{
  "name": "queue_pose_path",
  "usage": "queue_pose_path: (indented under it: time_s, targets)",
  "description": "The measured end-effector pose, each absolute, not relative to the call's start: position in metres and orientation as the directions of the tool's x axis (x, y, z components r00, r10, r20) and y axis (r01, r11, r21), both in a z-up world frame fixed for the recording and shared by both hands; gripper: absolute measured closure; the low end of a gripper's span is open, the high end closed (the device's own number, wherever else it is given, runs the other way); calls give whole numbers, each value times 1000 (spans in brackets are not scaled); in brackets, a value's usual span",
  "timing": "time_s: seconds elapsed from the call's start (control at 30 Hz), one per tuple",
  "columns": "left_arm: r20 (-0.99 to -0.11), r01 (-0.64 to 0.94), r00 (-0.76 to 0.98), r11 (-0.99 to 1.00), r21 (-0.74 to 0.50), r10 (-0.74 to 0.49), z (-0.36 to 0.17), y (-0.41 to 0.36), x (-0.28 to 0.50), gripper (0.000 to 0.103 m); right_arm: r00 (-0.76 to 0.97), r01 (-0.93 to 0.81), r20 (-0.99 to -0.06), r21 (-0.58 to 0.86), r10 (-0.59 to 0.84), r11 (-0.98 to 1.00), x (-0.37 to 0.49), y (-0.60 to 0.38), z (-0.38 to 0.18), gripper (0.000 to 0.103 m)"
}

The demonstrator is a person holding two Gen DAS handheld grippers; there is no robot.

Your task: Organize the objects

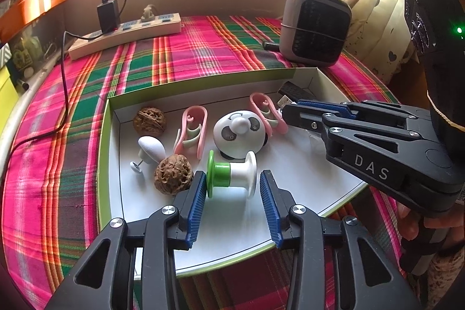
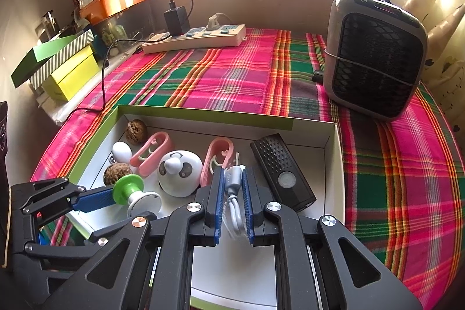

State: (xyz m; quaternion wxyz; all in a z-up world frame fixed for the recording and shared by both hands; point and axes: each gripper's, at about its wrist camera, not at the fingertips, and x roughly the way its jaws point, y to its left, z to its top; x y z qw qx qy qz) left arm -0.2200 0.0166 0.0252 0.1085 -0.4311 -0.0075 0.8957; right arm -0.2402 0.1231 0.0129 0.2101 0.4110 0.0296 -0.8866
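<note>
Item: white USB cable (image 2: 232,193), pinched in right gripper (image 2: 232,188) over white tray (image 1: 290,193); lower gently clear of panda toy (image 2: 180,173); left gripper (image 1: 231,185) spread wide around green-and-white spool (image 1: 231,173).

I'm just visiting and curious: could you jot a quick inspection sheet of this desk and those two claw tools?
Surface: plaid cloth, shallow box on it.
Job's things: spool, two walnuts, two pink clips, panda toy, black remote in the box.
Clutter: fan heater.
Grippers: left gripper open around the spool; right gripper shut on white cable.
Cables: power strip with charger.
Surroundings: window, curtain.
</note>
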Motion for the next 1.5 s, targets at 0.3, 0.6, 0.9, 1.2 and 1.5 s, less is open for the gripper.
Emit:
queue_pose_path:
  time_s: [0.3, 0.6, 0.9, 1.2, 1.5]
  targets:
    - [-768, -181, -609, -977, -111, 200, 28, 17, -215, 62, -577, 395, -738, 122, -349, -910, -234, 122, 14, 81]
    - [-765, -177, -612, -977, -115, 201, 30, 15, -214, 61, -581, 392, -736, 122, -348, -912, -232, 122, 17, 80]
    - [-755, -168, -627, -980, -109, 192, 37, 13, -206, 61, -595, 392, -724, 117, -349, -912, -223, 122, 23, 72]
    - [-740, -124, -656, -989, -86, 146, 49, 8, -185, 61, -611, 393, -709, 115, -353, -912, -198, 123, 32, 70]
    - [-721, -53, -689, -997, -54, 76, 58, 2, -157, 61, -635, 391, -693, 94, -343, -915, -166, 125, 39, 64]
